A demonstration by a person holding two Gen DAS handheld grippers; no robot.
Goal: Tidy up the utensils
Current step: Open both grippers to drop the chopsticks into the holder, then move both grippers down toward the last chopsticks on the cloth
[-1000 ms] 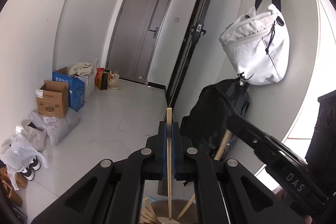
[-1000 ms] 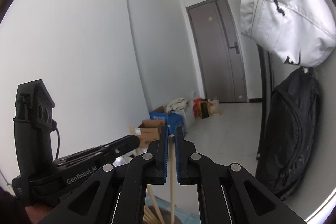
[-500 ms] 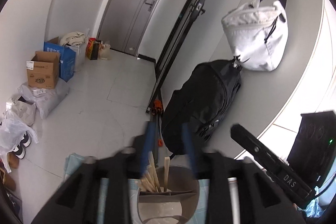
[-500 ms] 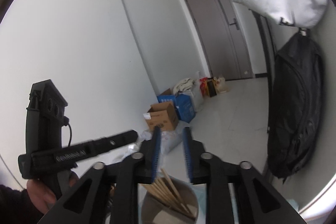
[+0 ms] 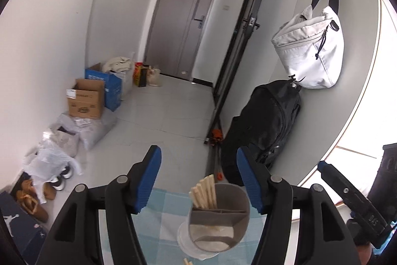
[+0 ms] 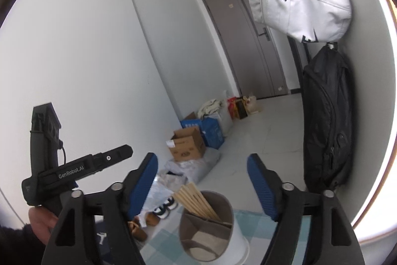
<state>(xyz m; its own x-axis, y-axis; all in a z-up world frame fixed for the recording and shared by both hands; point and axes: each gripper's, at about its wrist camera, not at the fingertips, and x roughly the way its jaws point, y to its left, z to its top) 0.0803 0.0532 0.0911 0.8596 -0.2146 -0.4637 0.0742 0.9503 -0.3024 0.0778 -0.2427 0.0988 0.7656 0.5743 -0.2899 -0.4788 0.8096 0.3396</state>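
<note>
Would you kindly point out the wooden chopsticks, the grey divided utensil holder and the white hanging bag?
wooden chopsticks (image 5: 204, 193): left wrist view, upper ends.
grey divided utensil holder (image 6: 224, 205): right wrist view, inner wall.
white hanging bag (image 5: 315, 55): left wrist view, front panel.

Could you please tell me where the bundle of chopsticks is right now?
In both wrist views, the chopsticks stand in the divided holder on the checked cloth, leaning in its far-left compartment.

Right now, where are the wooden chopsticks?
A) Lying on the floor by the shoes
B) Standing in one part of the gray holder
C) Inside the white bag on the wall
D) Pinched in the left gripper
B: the chopsticks stand bunched in one compartment of the gray holder, and nothing is between the opening jaws of the left gripper or the right gripper.
</note>
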